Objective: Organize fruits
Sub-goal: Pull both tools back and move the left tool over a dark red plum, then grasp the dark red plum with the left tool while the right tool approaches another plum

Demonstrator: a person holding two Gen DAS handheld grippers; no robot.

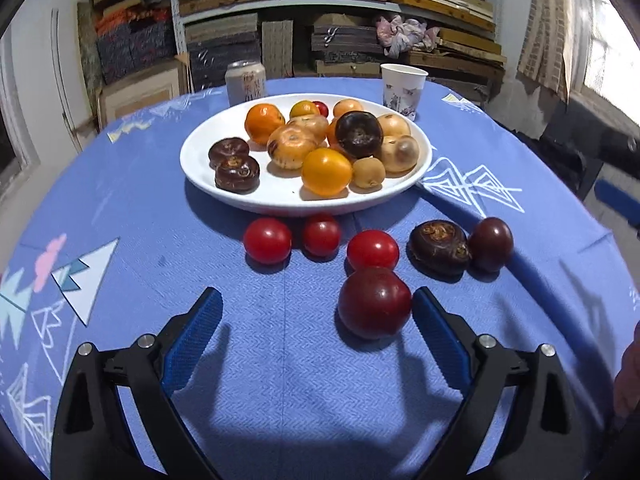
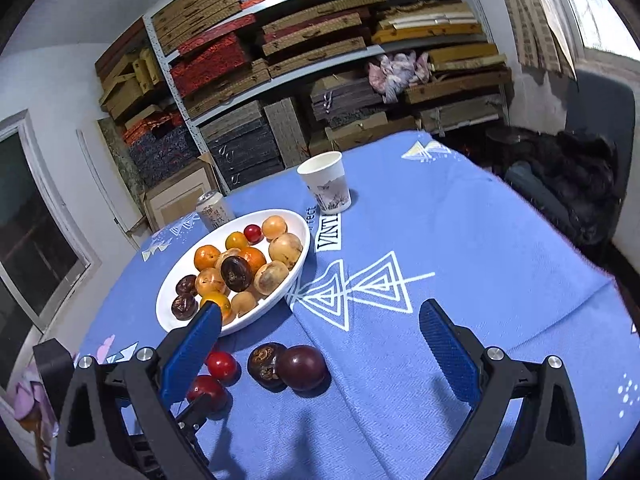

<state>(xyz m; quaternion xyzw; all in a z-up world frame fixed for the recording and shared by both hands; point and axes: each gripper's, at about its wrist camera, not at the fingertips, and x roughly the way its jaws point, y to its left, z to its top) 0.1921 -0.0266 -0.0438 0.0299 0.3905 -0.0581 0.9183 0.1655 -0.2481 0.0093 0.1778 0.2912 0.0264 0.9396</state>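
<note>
A white plate [image 1: 200, 168] [image 2: 168, 300] holds oranges, yellow and tan fruits and dark brown water chestnuts. In front of it on the blue cloth lie three red tomatoes [image 1: 321, 234], a water chestnut [image 1: 438, 246] [image 2: 266, 362] and a dark purple fruit [image 1: 490, 243] [image 2: 301, 367]. My left gripper [image 1: 316, 308] is open. A dark red fruit [image 1: 374, 302] rests on the cloth between its fingers, close to the right finger [image 1: 428, 316]. My right gripper [image 2: 322, 320] is open over the cloth with nothing between its pads; the purple fruit lies just below it.
A drink can [image 1: 245, 82] [image 2: 212, 210] and a paper cup [image 1: 402, 90] [image 2: 326, 184] stand behind the plate. Shelves of stacked boxes fill the back wall. A chair with dark clothing [image 2: 580, 184] is beyond the table's right edge. A hand [image 1: 628, 376] shows at the right.
</note>
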